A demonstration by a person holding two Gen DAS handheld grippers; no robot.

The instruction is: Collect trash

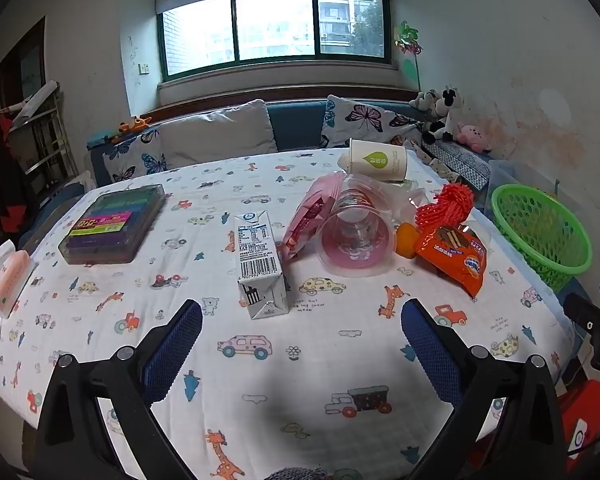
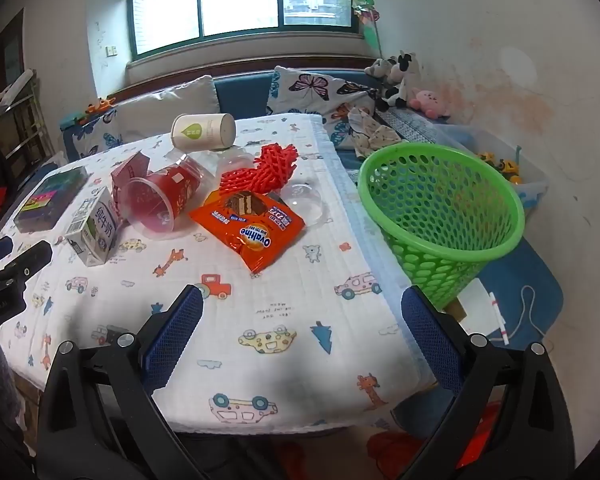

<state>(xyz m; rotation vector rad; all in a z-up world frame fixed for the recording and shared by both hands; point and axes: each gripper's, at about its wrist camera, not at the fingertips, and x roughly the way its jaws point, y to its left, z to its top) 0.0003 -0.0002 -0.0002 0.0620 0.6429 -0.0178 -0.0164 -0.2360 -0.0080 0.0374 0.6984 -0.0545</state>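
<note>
Left wrist view: left gripper [image 1: 301, 322] poised above the near part of the table [image 1: 340, 360], fingers [image 1: 174, 344] spread wide, nothing between them, pointing down at a slant. Milk carton [image 1: 260, 264] lying on its side just ahead of the fingertips, barcode face up. Clear plastic cup [image 1: 356, 236] tipped over to the right of the carton, mouth toward the camera, leaning against a pink packet [image 1: 308, 212]. Paper cup [image 1: 376, 160] on its side behind the plastic cup, near the far edge. Red foam net [image 1: 444, 204] and orange snack wrapper [image 1: 454, 256] further right, wrapper touching a small orange item [image 1: 406, 240]. Green basket [image 1: 540, 228] off the right edge of the table, tilted. Box of coloured items [image 1: 112, 224] at far left, well apart from the trash. Right wrist view: right gripper [image 2: 301, 320] over the near right part of the table [image 2: 280, 300], fingers [image 2: 176, 340] likewise wide apart and empty. Snack wrapper [image 2: 248, 228] ahead of the fingertips, red net [image 2: 272, 172] just behind it, clear lid [image 2: 306, 200] beside it. Plastic cup [image 2: 160, 200] and milk carton [image 2: 94, 232] to the left, paper cup [image 2: 204, 132] at the back. Green basket [image 2: 440, 216] beside the right table edge, mouth tilted toward the camera, interior appearing empty. Other gripper's black frame [image 2: 12, 276] visible at the left margin.
</note>
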